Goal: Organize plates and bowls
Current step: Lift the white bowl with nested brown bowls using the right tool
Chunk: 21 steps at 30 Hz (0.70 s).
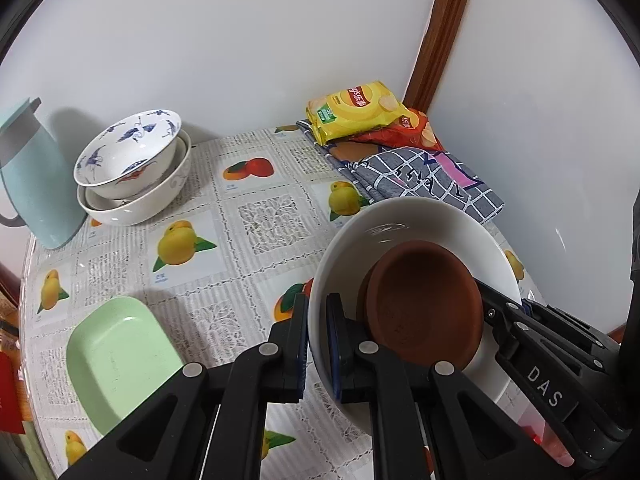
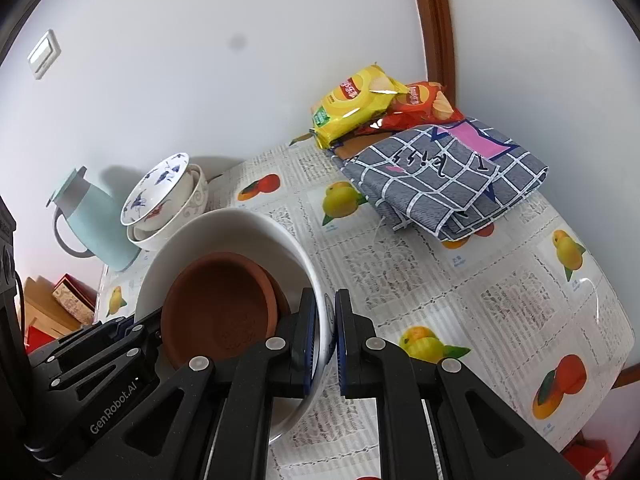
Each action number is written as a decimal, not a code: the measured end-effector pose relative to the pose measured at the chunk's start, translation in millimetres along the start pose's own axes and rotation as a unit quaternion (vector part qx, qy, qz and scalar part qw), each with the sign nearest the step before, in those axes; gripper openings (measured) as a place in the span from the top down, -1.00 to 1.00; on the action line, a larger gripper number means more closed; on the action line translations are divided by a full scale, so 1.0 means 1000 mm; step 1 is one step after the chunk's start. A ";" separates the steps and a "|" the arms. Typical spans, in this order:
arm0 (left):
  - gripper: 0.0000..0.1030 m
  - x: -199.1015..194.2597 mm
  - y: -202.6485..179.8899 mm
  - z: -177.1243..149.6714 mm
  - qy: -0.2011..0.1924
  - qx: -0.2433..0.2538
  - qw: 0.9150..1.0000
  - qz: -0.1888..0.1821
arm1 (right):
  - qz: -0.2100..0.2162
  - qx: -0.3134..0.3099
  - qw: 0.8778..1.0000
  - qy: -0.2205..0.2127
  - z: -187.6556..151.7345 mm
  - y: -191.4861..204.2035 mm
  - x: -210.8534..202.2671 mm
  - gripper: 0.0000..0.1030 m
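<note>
The table (image 1: 256, 216), covered with a fruit-print cloth, carries everything. The big white bowl (image 1: 400, 220) is held tilted above it, and both grippers clamp its rim from opposite sides: the left gripper (image 1: 317, 344) and the right gripper (image 2: 327, 344) each have one finger inside and one outside, nearly closed on the wall. Inside the bowl lie two brown clay saucers (image 1: 424, 300), one in the other. Only the left view shows the green dish (image 1: 120, 360) near the table edge. Only the right view shows the wall switch (image 2: 44, 54). Both show the blue jug (image 2: 96, 220) beside the stacked patterned bowls (image 1: 128, 152), the folded checked cloth (image 2: 452, 184), and the snack bags (image 1: 356, 112).
</note>
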<state>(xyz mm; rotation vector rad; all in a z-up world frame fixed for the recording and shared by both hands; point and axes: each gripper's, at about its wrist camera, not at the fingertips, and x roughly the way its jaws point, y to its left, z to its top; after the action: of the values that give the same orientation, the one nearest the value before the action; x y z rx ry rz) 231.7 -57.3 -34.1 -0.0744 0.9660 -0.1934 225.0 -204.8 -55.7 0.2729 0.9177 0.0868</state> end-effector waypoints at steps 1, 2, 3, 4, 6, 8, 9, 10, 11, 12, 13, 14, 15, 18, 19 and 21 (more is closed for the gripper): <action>0.82 -0.002 0.002 -0.001 -0.001 -0.001 1.000 -0.001 | 0.001 0.000 1.000 -0.001 -0.001 0.002 -0.002 0.82; 0.82 -0.004 0.003 -0.002 -0.002 -0.001 1.000 0.000 | 0.002 0.000 1.000 -0.002 -0.001 0.003 -0.003 0.82; 0.82 -0.006 0.004 -0.002 -0.003 -0.002 1.000 0.001 | 0.002 -0.001 1.000 -0.003 -0.002 0.006 -0.004 0.82; 0.82 -0.008 0.006 -0.003 -0.004 -0.002 1.000 0.003 | 0.003 -0.002 1.000 -0.003 -0.003 0.007 -0.005 0.82; 0.82 -0.012 0.009 -0.004 -0.006 -0.004 1.000 0.003 | 0.004 -0.004 1.000 -0.005 -0.004 0.013 -0.008 0.82; 0.82 -0.016 0.012 -0.006 -0.008 -0.004 1.000 0.003 | 0.006 -0.005 1.000 -0.006 -0.006 0.016 -0.010 0.82; 0.82 -0.019 0.014 -0.007 -0.009 -0.005 1.000 0.005 | 0.007 -0.005 1.000 -0.006 -0.006 0.018 -0.011 0.82; 0.82 -0.020 0.015 -0.008 -0.009 -0.005 1.000 0.005 | 0.008 -0.006 1.000 -0.006 -0.008 0.020 -0.012 0.82; 0.82 -0.022 0.016 -0.009 -0.010 -0.005 1.000 0.006 | 0.009 -0.006 1.000 -0.007 -0.008 0.022 -0.013 0.82; 0.82 -0.023 0.017 -0.009 -0.010 -0.006 1.000 0.006 | 0.009 -0.006 1.000 -0.007 -0.009 0.023 -0.014 0.82; 0.82 -0.025 0.018 -0.010 -0.011 -0.006 1.000 0.006 | 0.011 -0.006 1.000 -0.006 -0.010 0.025 -0.015 0.82; 0.82 -0.027 0.019 -0.011 -0.011 -0.006 1.000 0.006 | 0.011 -0.006 1.000 -0.007 -0.010 0.026 -0.016 0.82; 0.82 -0.028 0.020 -0.012 -0.012 -0.007 1.000 0.006 | 0.012 -0.007 1.000 -0.007 -0.011 0.028 -0.017 0.82; 0.82 -0.032 0.024 -0.015 -0.013 -0.008 1.000 0.007 | 0.012 -0.009 1.000 -0.008 -0.014 0.032 -0.019 0.82; 0.82 -0.033 0.025 -0.016 -0.013 -0.008 1.000 0.007 | 0.012 -0.010 1.000 -0.008 -0.015 0.034 -0.020 0.82; 0.82 -0.035 0.027 -0.018 -0.014 -0.009 1.000 0.008 | 0.012 -0.012 1.000 -0.009 -0.017 0.037 -0.022 0.82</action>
<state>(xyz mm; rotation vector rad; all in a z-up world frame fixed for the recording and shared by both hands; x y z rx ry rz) 201.3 -23.1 -19.5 -0.0869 0.9397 -0.1687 200.0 -169.8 -38.4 0.2622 0.8949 0.1172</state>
